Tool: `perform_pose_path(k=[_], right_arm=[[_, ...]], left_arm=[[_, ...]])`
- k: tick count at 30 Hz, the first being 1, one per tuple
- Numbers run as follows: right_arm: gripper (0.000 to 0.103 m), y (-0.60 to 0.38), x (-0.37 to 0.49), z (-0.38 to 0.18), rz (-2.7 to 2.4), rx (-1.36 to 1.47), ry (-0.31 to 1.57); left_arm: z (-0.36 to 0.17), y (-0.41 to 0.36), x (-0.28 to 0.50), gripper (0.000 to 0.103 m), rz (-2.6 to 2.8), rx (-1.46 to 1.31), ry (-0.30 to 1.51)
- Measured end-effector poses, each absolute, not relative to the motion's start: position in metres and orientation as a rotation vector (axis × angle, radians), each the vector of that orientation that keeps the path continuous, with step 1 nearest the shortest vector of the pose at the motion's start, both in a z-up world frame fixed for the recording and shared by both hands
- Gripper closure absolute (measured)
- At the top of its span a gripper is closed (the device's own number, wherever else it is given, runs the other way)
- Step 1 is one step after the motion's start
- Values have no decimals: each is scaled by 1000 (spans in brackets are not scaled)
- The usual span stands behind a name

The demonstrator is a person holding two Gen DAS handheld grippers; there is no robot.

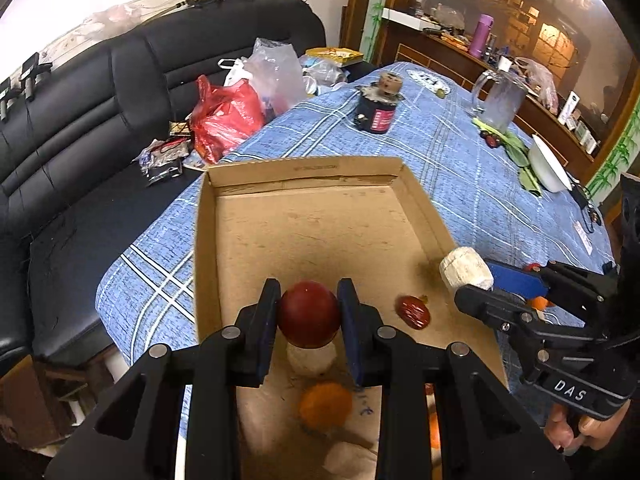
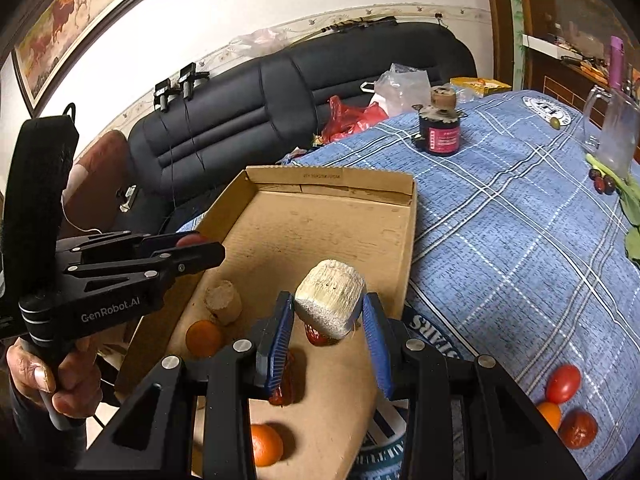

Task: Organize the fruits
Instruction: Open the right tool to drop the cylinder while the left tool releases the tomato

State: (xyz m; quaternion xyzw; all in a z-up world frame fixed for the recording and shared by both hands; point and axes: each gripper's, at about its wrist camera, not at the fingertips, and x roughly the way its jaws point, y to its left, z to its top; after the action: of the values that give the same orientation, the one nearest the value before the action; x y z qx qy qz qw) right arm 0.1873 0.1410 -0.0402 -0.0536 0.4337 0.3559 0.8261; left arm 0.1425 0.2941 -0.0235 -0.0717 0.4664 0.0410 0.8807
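Note:
My left gripper (image 1: 309, 312) is shut on a dark red round fruit (image 1: 309, 315) and holds it above the near end of the cardboard tray (image 1: 304, 168). My right gripper (image 2: 329, 322) is shut on a pale cut chunk (image 2: 331, 304), held over the tray's right side; it also shows in the left wrist view (image 1: 466, 272). In the tray lie a pale piece (image 1: 312, 360), an orange (image 1: 326, 406), a red date (image 1: 413, 310) and another pale piece (image 1: 348, 458). The right wrist view shows a second orange (image 2: 264, 444) and a red date (image 2: 285, 380) in the tray.
The tray sits on a blue plaid cloth (image 2: 520, 240). Loose on the cloth at right lie a red tomato (image 2: 563, 383), a small orange (image 2: 550, 414) and a dark red fruit (image 2: 578, 429). Farther back stand a dark jar (image 1: 376, 110), a glass mug (image 1: 500, 98) and a white bowl (image 1: 548, 164). A black sofa (image 1: 100, 120) is at left.

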Motion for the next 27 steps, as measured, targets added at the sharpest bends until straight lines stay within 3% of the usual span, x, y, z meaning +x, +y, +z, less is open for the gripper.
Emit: perform_pose_path(k=[27], right_arm=[[64, 184, 222, -75, 773, -214, 1029]], left_arm=[[-68, 304, 181, 75, 175, -130, 1142]])
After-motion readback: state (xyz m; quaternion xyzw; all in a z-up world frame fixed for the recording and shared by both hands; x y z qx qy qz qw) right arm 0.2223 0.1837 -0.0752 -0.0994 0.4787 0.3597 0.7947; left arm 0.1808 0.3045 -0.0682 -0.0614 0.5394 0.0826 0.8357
